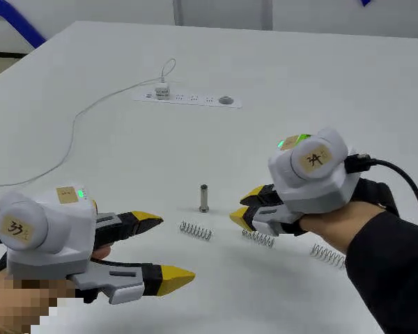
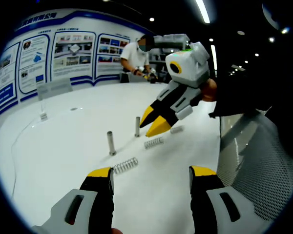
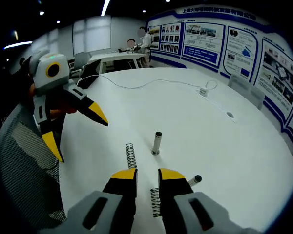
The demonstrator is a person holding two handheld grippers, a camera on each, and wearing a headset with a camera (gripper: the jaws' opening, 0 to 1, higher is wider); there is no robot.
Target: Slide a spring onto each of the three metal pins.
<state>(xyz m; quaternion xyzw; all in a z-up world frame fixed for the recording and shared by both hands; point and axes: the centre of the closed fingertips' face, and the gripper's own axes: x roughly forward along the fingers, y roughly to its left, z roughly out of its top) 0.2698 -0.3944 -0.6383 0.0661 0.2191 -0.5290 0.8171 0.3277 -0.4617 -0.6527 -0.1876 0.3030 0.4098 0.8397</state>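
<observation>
We see a pin (image 1: 204,198) standing upright on the smooth white tabletop (image 1: 125,153). It is a short grey metal cylinder with its long axis vertical and a slightly wider foot. A second pin (image 2: 137,126) of the same build stands beyond it in the left gripper view, also upright, close to the right gripper's yellow tips.

Three thin wire coil springs lie on their sides on the tabletop, none of them on a pin. The first spring (image 1: 196,230) lies just in front of the pin on our side, its long axis running across us and tilted slightly. The second spring (image 1: 258,238) lies to the right of the pin, just under the right gripper, with much the same heading. The third spring (image 1: 327,255) lies farther right of the pin, beside the dark sleeve.

The left gripper (image 1: 164,250) has a white body, black arms and yellow wedge tips. It hovers to the left of the pin and nearer to us, jaws wide apart and holding nothing. The right gripper (image 1: 245,206) points toward the pin from the right. Its jaws are parted by a narrow gap with nothing held, and the second spring lies on the tabletop below that gap.
</observation>
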